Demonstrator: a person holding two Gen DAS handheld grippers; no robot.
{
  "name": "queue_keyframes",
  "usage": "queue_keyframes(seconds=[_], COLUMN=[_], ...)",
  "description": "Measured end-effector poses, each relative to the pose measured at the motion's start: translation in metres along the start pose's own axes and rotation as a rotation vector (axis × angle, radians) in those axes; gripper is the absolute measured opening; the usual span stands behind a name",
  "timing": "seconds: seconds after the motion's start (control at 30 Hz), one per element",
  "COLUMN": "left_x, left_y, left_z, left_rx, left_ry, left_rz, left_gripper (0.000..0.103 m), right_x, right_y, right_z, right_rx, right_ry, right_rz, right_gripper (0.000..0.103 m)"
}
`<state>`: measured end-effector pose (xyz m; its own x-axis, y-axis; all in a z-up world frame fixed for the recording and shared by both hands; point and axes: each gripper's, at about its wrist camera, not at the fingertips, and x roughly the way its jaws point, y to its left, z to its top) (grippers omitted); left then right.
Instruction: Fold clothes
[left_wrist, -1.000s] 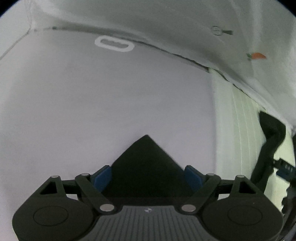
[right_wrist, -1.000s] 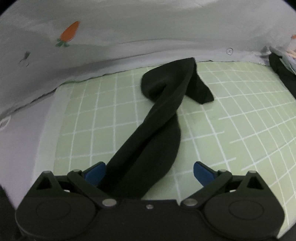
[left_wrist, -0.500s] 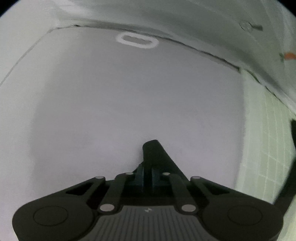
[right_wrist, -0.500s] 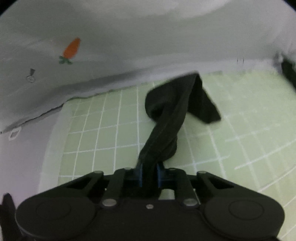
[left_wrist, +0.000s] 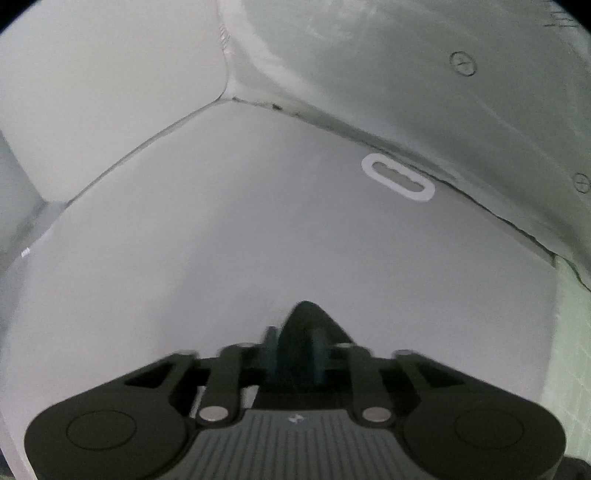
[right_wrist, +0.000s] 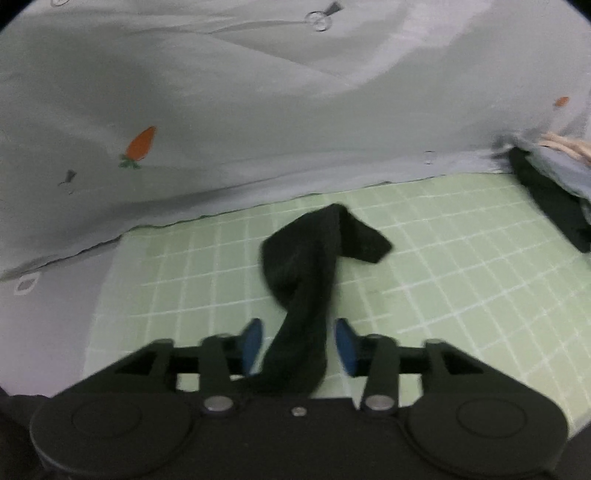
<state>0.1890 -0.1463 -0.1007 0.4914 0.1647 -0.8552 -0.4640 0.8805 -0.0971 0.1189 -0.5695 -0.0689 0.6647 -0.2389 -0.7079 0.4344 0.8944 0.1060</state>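
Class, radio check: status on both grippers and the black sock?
Right gripper opening, sock between pads, untouched. Left gripper opening, dark cloth between pads. Nothing in the way.

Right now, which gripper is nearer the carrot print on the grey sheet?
Right. The right gripper faces the carrot print over the green grid mat; the left gripper sits over plain grey surface, no carrot showing.

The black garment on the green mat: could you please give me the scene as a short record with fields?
garment: black garment, twisted, lying on green grid mat
right gripper: jaws opening, garment between them, not clamped
left gripper: jaws opening, black cloth between them, contact blurred
backdrop: grey carrot-print fabric
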Motion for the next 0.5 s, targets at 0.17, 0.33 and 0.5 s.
queue_keyframes(seconds=[0.17,0.33,0.5], left_x=[-0.015,-0.015,-0.027], left_y=[-0.009,-0.031,-0.052], left_z=[-0.023,-0.064,-0.096], left_rx=[0.085,0.218,0.351], left_ry=[0.06,0.202,0.287], left_rz=[-0.083,-0.087,-0.13], left_gripper=[0.072,0.079,0.083], right_x=[0.001,0.019,0.038], right_y=[-0.03,-0.037,-0.029], right_z=[-0.008,-0.016,-0.017], right_rx=[0.111,0.161,0.156], right_ry=[0.034,0.071,0.111], right_rz=[-0.002,0.046,0.086], right_gripper=[0.048,0.047,0.047])
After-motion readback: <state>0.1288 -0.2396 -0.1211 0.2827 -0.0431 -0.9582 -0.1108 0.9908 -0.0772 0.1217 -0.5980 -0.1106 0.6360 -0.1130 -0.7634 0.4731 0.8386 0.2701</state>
